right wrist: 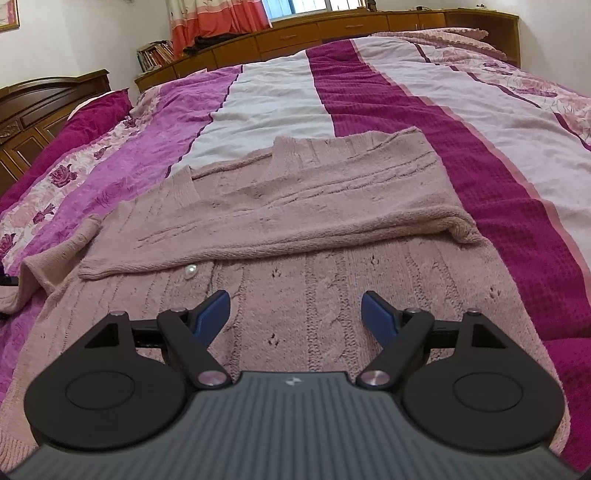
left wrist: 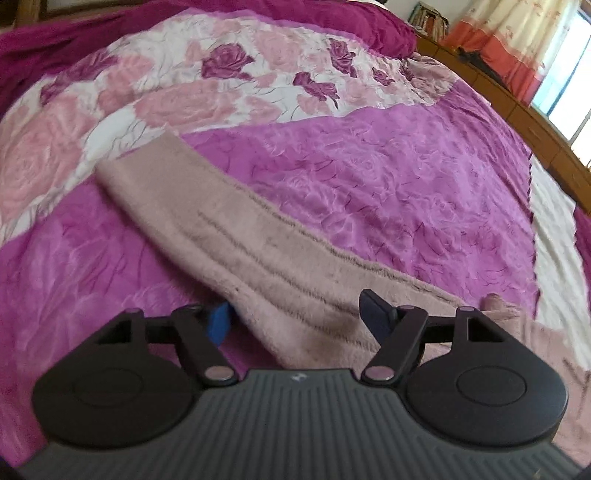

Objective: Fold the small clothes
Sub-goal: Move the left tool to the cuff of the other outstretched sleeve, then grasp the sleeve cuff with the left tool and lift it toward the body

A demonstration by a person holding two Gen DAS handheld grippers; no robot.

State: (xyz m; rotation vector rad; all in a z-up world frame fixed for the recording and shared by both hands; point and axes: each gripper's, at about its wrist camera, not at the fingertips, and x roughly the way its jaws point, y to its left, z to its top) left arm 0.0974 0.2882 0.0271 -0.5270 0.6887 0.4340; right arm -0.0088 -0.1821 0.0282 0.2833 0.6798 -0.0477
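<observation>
Both tongs, left and right, gape over the unlabelled pink cardigan

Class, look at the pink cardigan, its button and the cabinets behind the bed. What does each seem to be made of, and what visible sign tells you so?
Cardigan: soft knitted yarn, likely wool or acrylic; cable ribs and eyelet holes show, matte and fuzzy.
Button: probably pearly plastic; it gleams white.
Cabinets: wood, varnished; brown with a slight sheen.

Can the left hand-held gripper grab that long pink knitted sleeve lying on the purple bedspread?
Probably yes. The left hand-held gripper is open, the long pink knitted sleeve runs up between its fingers, and nothing covers it on the purple bedspread.
</observation>
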